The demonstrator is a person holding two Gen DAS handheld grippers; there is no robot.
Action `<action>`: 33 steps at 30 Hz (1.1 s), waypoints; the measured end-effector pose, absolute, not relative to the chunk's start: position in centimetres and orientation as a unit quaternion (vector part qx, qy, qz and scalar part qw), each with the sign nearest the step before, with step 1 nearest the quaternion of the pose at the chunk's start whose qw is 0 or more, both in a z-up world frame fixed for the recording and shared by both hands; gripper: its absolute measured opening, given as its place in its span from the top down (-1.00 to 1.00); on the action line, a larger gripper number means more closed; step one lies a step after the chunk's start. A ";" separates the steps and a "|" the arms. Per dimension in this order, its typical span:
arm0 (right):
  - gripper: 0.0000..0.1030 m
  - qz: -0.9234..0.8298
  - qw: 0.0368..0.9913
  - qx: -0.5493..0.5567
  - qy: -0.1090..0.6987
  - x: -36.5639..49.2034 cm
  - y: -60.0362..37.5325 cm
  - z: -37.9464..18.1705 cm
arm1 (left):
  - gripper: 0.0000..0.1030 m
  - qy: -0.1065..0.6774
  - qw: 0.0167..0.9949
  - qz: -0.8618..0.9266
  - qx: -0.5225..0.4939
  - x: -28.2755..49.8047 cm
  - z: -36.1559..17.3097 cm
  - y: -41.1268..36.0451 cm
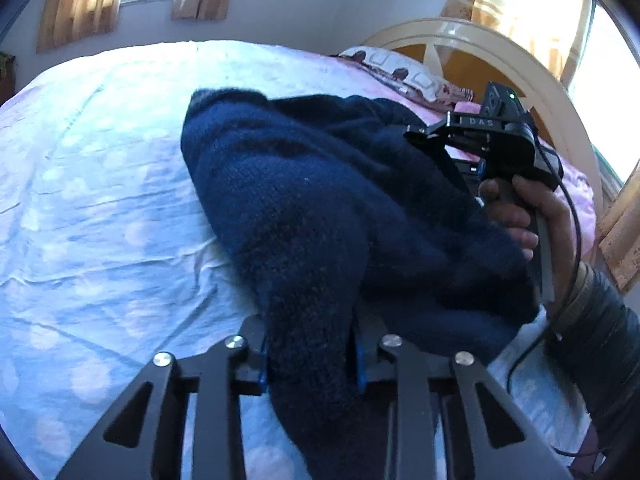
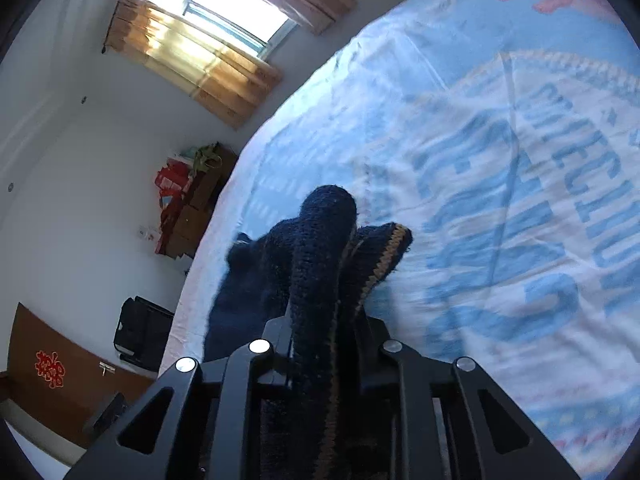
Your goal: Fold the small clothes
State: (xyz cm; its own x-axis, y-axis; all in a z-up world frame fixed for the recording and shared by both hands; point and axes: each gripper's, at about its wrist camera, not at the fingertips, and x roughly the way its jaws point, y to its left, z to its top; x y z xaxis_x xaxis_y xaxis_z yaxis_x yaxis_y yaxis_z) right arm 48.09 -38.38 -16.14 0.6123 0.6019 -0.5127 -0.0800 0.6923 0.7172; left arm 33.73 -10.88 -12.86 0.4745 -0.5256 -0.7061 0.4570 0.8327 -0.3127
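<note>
A dark blue knit sweater (image 1: 304,200) lies bunched on the bed, with one fold lifted towards me. My left gripper (image 1: 310,360) is shut on that thick fold, which fills the gap between the blue pads. In the right wrist view the sweater (image 2: 280,264) shows an edge with a tan stripe. My right gripper (image 2: 320,336) is shut on that edge, the knit pinched between its fingers. The left wrist view shows a person's hand (image 1: 516,208) holding the right gripper's handle at the sweater's right side.
The bed is covered with a pale blue and white printed sheet (image 1: 100,200). A patterned pillow (image 1: 400,68) and a rounded cream headboard (image 1: 520,80) stand at its far end. Curtained windows (image 2: 208,40), stacked boxes (image 2: 188,208) and a black bag (image 2: 140,332) line the walls.
</note>
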 end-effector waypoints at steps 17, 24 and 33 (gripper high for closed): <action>0.62 0.285 0.823 0.318 0.373 45.9 -27.4 -11.5 | 0.44 0.389 0.891 -0.231 -0.041 27.9 -8.6 -1.1; 0.63 0.328 0.811 0.301 0.381 46.2 -20.3 -10.8 | 0.44 0.374 0.907 -0.186 -0.048 25.6 -7.9 3.5; 0.63 0.377 0.791 0.267 0.402 46.2 -11.0 -10.8 | 0.44 0.365 0.918 -0.136 -0.071 22.5 -8.1 8.4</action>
